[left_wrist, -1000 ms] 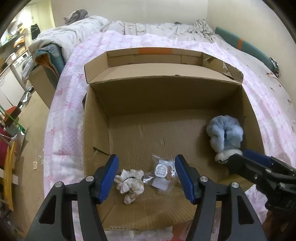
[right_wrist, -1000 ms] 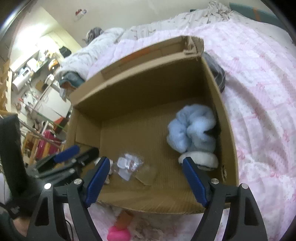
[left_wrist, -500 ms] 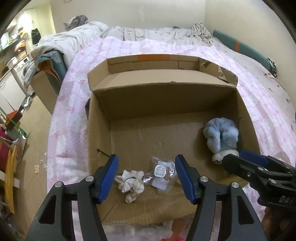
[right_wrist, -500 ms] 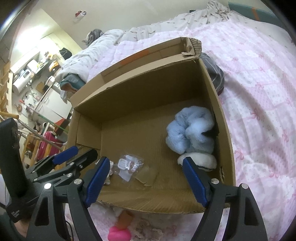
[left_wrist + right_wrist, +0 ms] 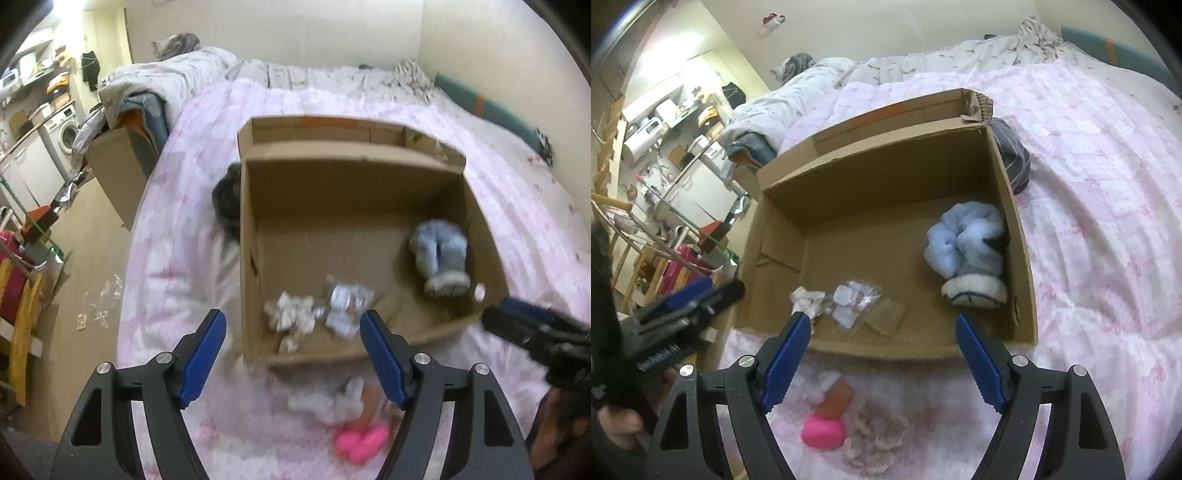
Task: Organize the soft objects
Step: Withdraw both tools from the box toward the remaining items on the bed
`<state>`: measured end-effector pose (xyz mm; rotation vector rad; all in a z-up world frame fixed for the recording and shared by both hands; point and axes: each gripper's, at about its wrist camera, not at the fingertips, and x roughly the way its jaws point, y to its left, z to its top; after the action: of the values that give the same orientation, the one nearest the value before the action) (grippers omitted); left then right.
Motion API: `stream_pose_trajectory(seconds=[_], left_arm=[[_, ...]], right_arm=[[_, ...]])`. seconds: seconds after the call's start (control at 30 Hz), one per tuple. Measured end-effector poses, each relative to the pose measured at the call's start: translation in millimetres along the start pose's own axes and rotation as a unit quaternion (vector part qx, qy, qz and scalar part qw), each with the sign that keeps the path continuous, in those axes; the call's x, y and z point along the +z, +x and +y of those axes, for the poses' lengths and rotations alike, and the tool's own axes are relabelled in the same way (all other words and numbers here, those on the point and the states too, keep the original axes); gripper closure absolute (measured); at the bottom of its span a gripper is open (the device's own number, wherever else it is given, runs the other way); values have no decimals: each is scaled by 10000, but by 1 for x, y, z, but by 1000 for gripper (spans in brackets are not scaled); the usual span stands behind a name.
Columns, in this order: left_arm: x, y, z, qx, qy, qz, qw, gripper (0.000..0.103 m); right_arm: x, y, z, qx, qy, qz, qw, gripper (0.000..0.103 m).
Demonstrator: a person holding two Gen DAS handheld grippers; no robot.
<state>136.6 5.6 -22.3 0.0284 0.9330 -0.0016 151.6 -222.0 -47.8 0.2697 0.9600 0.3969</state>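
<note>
An open cardboard box [image 5: 255, 258] [image 5: 1015, 240] lies on a pink quilt. Inside are a fluffy blue plush [image 5: 439, 251] [image 5: 967, 243], a white scrunchie [image 5: 291, 314] [image 5: 807, 299] and a clear plastic packet [image 5: 347, 302] [image 5: 853, 299]. In front of the box lie a pink soft toy [image 5: 364, 441] [image 5: 823, 430] and a beige frilly piece [image 5: 875, 439]. My left gripper [image 5: 291, 319] [image 5: 701, 291] hangs above the box's front edge, its jaws opening with nothing between them. My right gripper [image 5: 881, 319] [image 5: 517, 317] stands open and holds nothing, also over the front edge.
A dark striped cloth [image 5: 1012, 155] lies against the box's right side and a dark item [image 5: 227, 199] against its left. Grey bedding [image 5: 177, 74] is piled at the bed's head. Another cardboard box [image 5: 118, 173] and a cluttered floor lie left of the bed.
Both grippers have drawn back and up from the box, so the pink toy in front of it now shows in the left view. The left jaws stand wider than before.
</note>
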Motion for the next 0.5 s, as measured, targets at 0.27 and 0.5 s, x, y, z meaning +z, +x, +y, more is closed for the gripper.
stream_pose_trajectory(seconds=[0.27, 0.5], left_arm=[[-8, -15, 13, 15, -280, -215, 9994, 30], [-26, -24, 35, -163, -620, -73, 9979, 30]], right_arm=[[-30, -12, 7, -27, -38, 218, 9998, 17], [-48, -12, 11, -361, -61, 276, 9989, 17]])
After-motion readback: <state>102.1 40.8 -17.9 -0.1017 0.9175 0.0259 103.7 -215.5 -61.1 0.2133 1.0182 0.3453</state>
